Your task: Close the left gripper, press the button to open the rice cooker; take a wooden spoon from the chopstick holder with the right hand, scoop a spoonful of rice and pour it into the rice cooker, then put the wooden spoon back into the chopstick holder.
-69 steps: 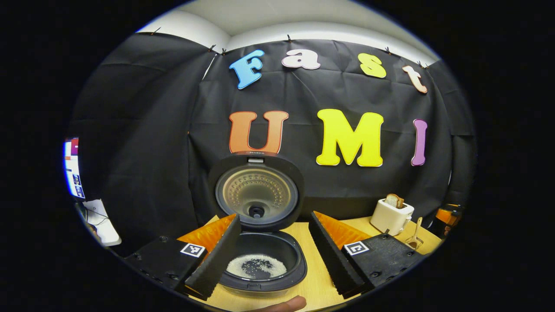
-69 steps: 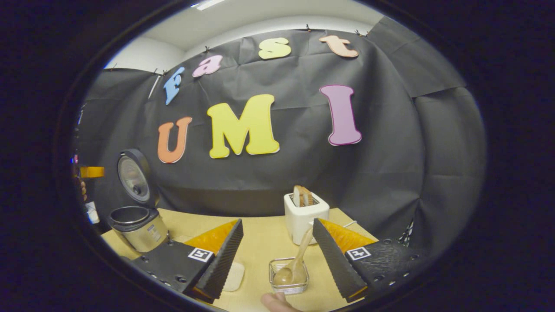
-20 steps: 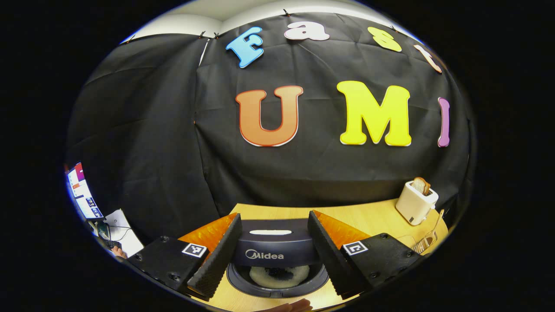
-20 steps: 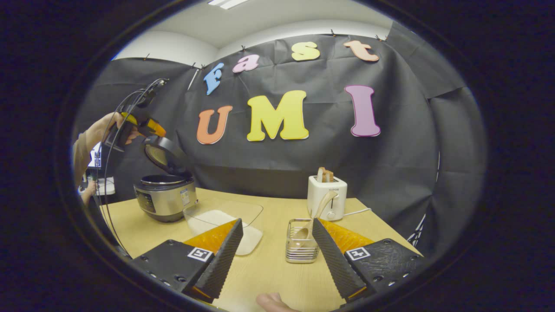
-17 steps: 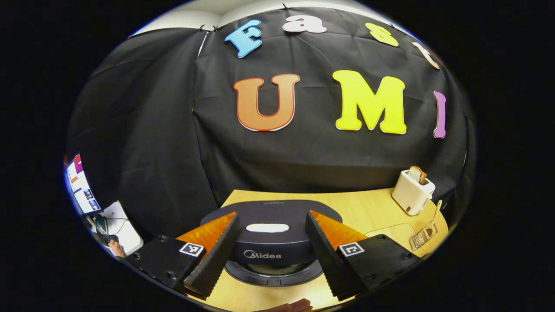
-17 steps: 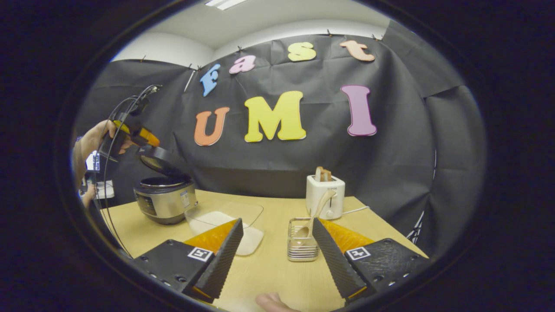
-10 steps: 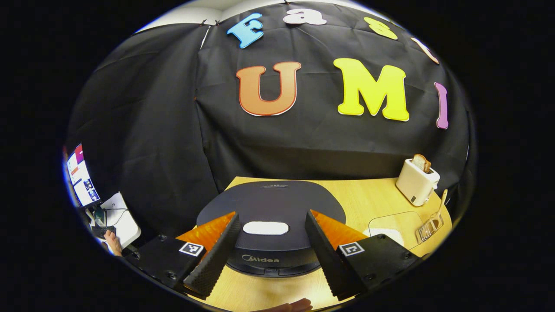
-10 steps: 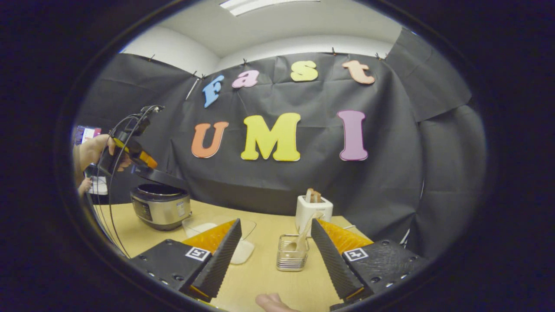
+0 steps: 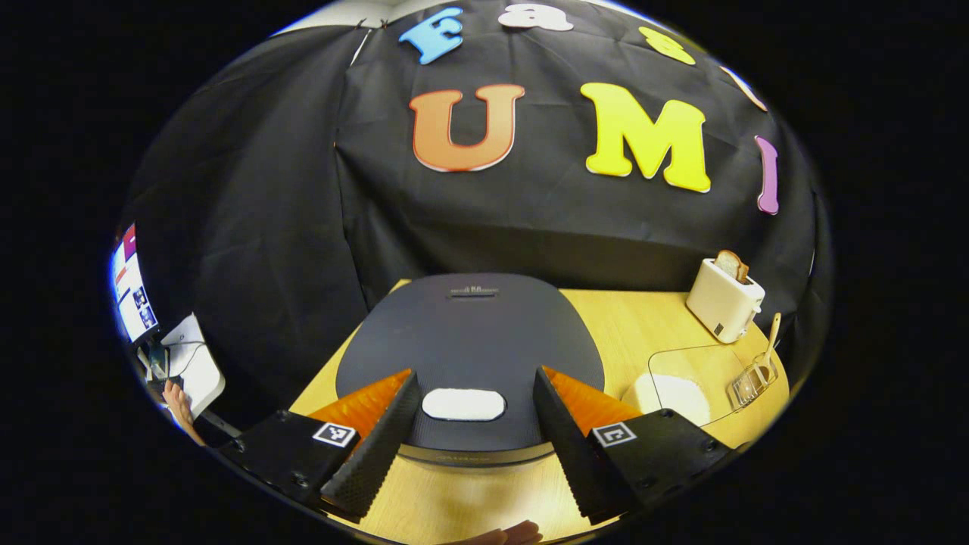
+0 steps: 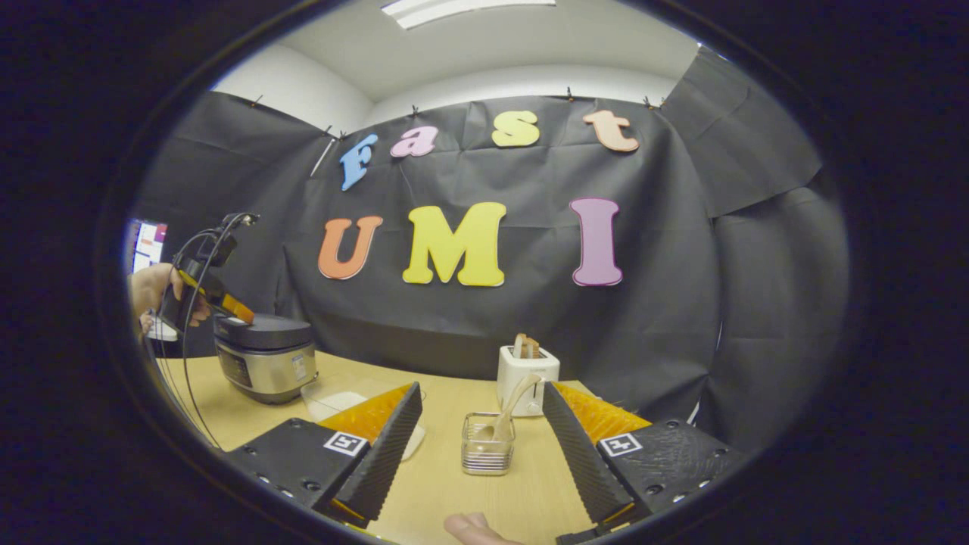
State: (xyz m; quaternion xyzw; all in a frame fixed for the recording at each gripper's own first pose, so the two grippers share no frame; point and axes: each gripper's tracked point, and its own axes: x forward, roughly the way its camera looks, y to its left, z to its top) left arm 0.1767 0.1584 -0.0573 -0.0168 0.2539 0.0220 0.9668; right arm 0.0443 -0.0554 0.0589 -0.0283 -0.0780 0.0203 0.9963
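Note:
The rice cooker (image 9: 469, 341) sits on the table with its dark lid down. Its pale oval button (image 9: 463, 404) lies between the fingers of my left gripper (image 9: 465, 443), which is open and hovers low over the lid's front edge. In the right gripper view the rice cooker (image 10: 265, 359) stands at the far left, with a hand (image 10: 151, 291) holding the left gripper (image 10: 216, 299) at its lid. My right gripper (image 10: 477, 462) is open and holds nothing. Just beyond its fingers, the wooden spoon (image 10: 509, 409) leans in the wire chopstick holder (image 10: 487, 453).
A clear container of rice (image 9: 677, 382) lies right of the cooker, partly behind my right gripper's left finger (image 10: 382, 446). A white toaster (image 10: 528, 375) with bread stands behind the holder. A monitor (image 9: 129, 291) glows beyond the table's left edge.
The cooker lid swung down from upright to shut under the left gripper. The right gripper drew back from the chopstick holder, with the spoon left in it.

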